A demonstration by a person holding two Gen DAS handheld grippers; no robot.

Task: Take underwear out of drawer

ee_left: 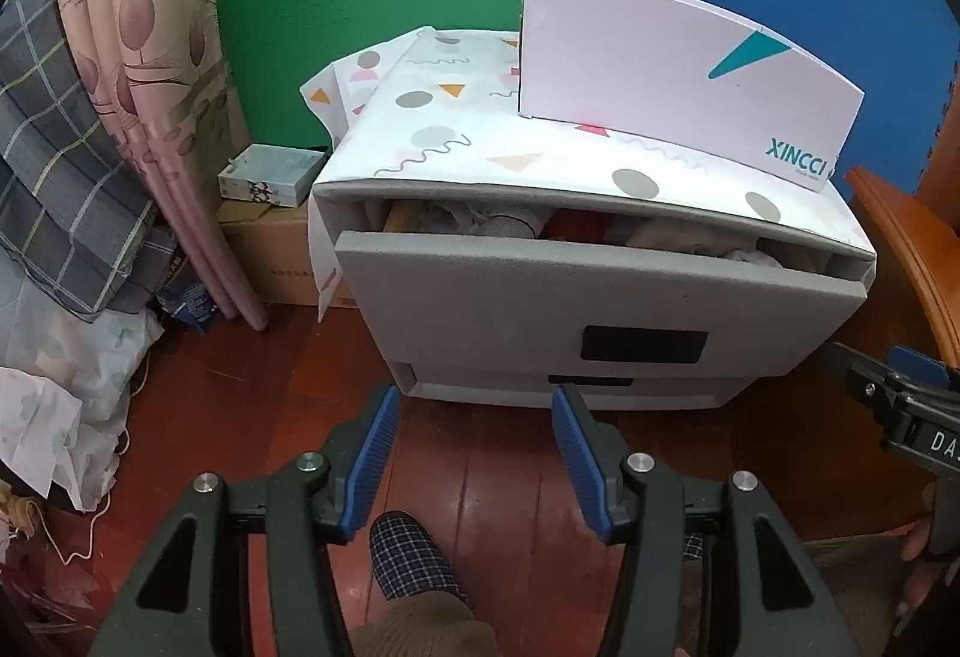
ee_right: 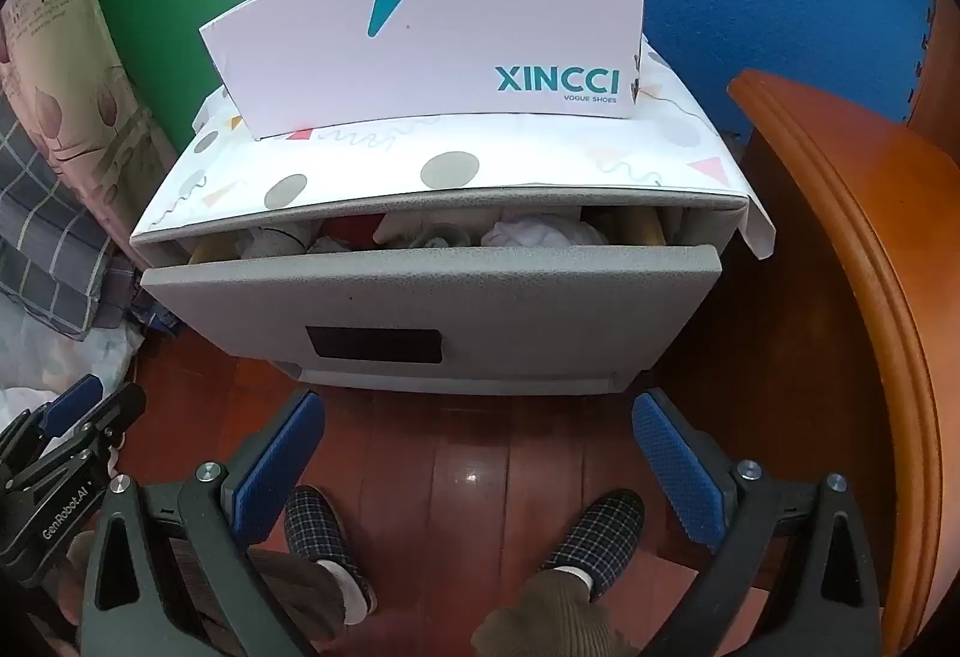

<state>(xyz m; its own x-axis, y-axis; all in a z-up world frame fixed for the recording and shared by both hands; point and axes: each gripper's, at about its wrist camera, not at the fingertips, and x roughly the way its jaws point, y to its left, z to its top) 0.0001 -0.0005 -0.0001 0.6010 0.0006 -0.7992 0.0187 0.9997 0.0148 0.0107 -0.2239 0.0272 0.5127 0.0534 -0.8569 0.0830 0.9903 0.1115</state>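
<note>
A grey cabinet stands on the floor with its top drawer (ee_left: 600,285) (ee_right: 432,291) pulled partly out. Crumpled garments (ee_left: 510,225) fill the gap: grey, red, beige and a white piece (ee_right: 534,234). Which of them is underwear I cannot tell. My left gripper (ee_left: 474,417) hovers in front of the cabinet's base, jaws apart with nothing between them. My right gripper (ee_right: 477,417) hangs at about the same distance, spread very wide and empty. Each gripper shows at the edge of the other's view, the right (ee_left: 882,369) and the left (ee_right: 102,405).
A white XINCCI shoebox (ee_right: 432,57) sits on the patterned cover (ee_right: 360,165) on the cabinet. Orange wooden furniture (ee_right: 840,267) crowds the right side. A curtain (ee_left: 150,87), plaid bedding (ee_left: 54,177) and cardboard boxes (ee_left: 270,237) stand left. A person's slippered feet (ee_right: 600,531) rest on the wooden floor.
</note>
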